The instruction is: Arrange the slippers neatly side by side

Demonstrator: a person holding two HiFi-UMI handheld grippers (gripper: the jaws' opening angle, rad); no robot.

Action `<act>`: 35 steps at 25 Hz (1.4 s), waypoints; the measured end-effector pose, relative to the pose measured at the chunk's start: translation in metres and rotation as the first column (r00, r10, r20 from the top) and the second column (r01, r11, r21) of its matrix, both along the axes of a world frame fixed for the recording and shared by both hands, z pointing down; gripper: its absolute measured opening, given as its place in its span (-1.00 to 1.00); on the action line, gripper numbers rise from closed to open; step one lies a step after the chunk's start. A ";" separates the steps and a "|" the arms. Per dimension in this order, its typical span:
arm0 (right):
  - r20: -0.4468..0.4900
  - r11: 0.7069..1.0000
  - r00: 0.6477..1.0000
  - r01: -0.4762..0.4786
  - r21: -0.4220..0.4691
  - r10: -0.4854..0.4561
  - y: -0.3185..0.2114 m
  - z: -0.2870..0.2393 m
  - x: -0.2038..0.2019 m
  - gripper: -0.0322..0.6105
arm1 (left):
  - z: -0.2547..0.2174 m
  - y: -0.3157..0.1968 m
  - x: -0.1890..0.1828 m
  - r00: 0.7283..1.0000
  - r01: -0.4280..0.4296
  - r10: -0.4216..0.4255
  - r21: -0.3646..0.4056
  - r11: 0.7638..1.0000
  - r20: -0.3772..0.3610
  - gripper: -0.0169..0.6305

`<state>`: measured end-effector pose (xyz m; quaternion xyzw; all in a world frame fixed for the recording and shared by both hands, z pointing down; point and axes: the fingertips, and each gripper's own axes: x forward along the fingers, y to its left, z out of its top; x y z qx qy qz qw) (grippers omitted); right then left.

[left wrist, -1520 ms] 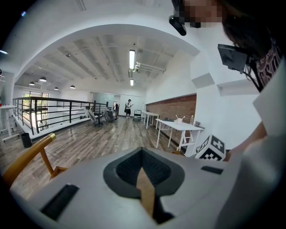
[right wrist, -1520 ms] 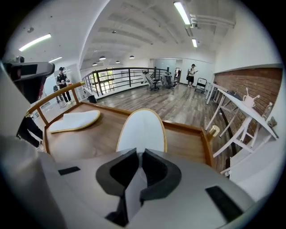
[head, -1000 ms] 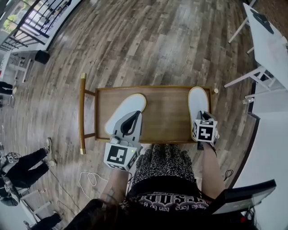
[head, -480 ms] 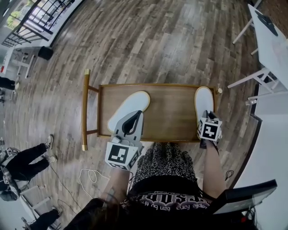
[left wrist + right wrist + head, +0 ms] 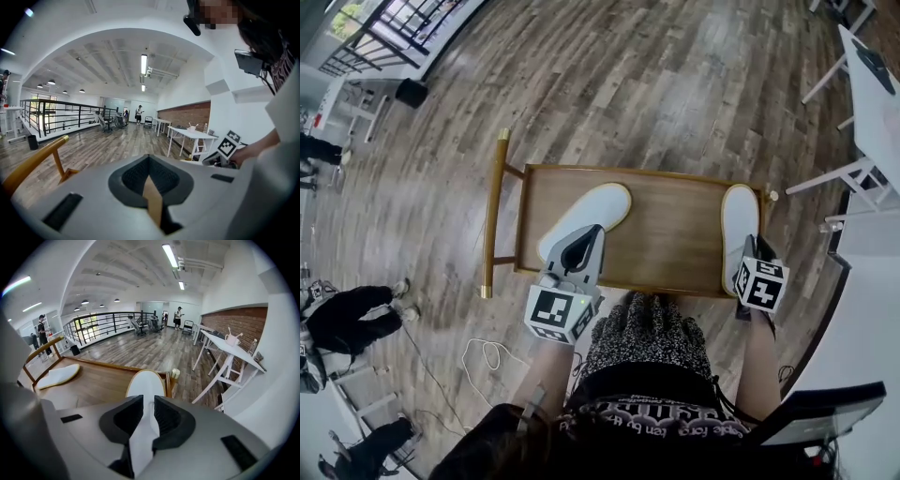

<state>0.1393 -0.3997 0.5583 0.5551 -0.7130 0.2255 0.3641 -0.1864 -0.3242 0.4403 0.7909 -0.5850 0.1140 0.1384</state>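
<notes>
In the head view, your left gripper (image 5: pixel 581 236) lies over the heel of the left slipper (image 5: pixel 600 206), whose toe points to 1 o'clock on the wooden table (image 5: pixel 675 234). Your right gripper (image 5: pixel 751 248) is at the heel of the right slipper (image 5: pixel 739 217), at the table's 3 o'clock end, well apart from the other.

In the left gripper view, your jaws are clenched tip to tip, with a tan sliver behind them.

In the right gripper view, your jaws grasp the white slipper's heel, and the other slipper lies at 10 o'clock.

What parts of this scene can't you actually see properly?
- Head view: the left gripper covers the heel of the left white tan-rimmed slipper; the right gripper covers the heel of the right white slipper.
- Left gripper view: a tan strip between its shut jaws, too little showing to name.
</notes>
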 end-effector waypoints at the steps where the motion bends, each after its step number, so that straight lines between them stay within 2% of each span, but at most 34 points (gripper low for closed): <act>1: -0.014 0.999 0.999 0.032 0.016 -0.032 0.003 -0.008 -0.004 -0.73 | 0.004 0.001 -0.005 1.000 0.011 -0.011 -0.008 1.000 0.006 -0.95; 3: -0.037 0.993 0.994 0.102 0.052 -0.100 0.010 -0.025 -0.015 -0.73 | 0.013 0.003 -0.015 0.999 0.035 -0.034 -0.032 0.999 0.028 -0.94; 5: -0.021 0.985 0.988 0.155 0.080 -0.154 0.020 -0.039 -0.030 -0.73 | 0.024 0.006 -0.026 0.998 0.046 -0.044 -0.065 0.997 0.035 -0.94; 10: 0.015 0.959 0.964 0.262 0.110 -0.265 0.039 -0.051 -0.068 -0.73 | 0.050 0.010 -0.031 0.998 -0.056 0.053 -0.129 0.990 -0.022 -0.94; 13: 0.031 0.952 0.954 0.295 0.080 -0.298 0.046 -0.046 -0.085 -0.73 | 0.067 0.011 -0.036 0.992 -0.097 0.107 -0.145 0.985 0.061 -0.92; 14: 0.034 0.952 0.953 0.300 0.068 -0.303 0.049 -0.044 -0.089 -0.73 | 0.075 0.012 -0.038 0.987 -0.110 0.127 -0.167 0.980 0.096 -0.75; 16: 0.029 0.949 0.949 0.311 0.058 -0.313 0.053 -0.043 -0.096 -0.73 | 0.093 0.014 -0.040 0.972 -0.142 0.182 -0.242 0.960 0.151 -0.56; 19: 0.022 0.944 0.944 0.327 0.054 -0.328 0.057 -0.044 -0.103 -0.73 | 0.118 0.017 -0.044 0.937 -0.174 0.264 -0.347 0.922 0.231 -0.55; 21: 0.024 0.943 0.943 0.330 0.048 -0.331 0.059 -0.042 -0.106 -0.73 | 0.132 0.016 -0.049 0.924 -0.168 0.284 -0.394 0.903 0.257 -0.55; 25: 0.025 0.942 0.942 0.333 0.032 -0.334 0.063 -0.039 -0.107 -0.73 | 0.150 0.007 -0.055 0.915 -0.170 0.308 -0.442 0.881 0.261 -0.55; 30: 0.024 0.943 0.943 0.331 0.022 -0.332 0.067 -0.035 -0.108 -0.73 | 0.170 0.000 -0.053 0.888 -0.206 0.372 -0.490 0.847 0.270 -0.56; 33: 0.025 0.946 0.946 0.323 0.007 -0.323 0.070 -0.033 -0.106 -0.73 | 0.169 -0.006 -0.052 0.912 -0.210 0.351 -0.489 0.846 0.215 -0.57; 34: 0.028 0.948 0.948 0.318 0.002 -0.318 0.071 -0.033 -0.104 -0.73 | 0.167 -0.007 -0.051 0.919 -0.213 0.342 -0.484 0.849 0.196 -0.64; 35: 0.032 0.950 0.949 0.313 0.000 -0.313 0.071 -0.033 -0.103 -0.73 | 0.165 -0.008 -0.050 0.922 -0.214 0.338 -0.480 0.851 0.188 -0.81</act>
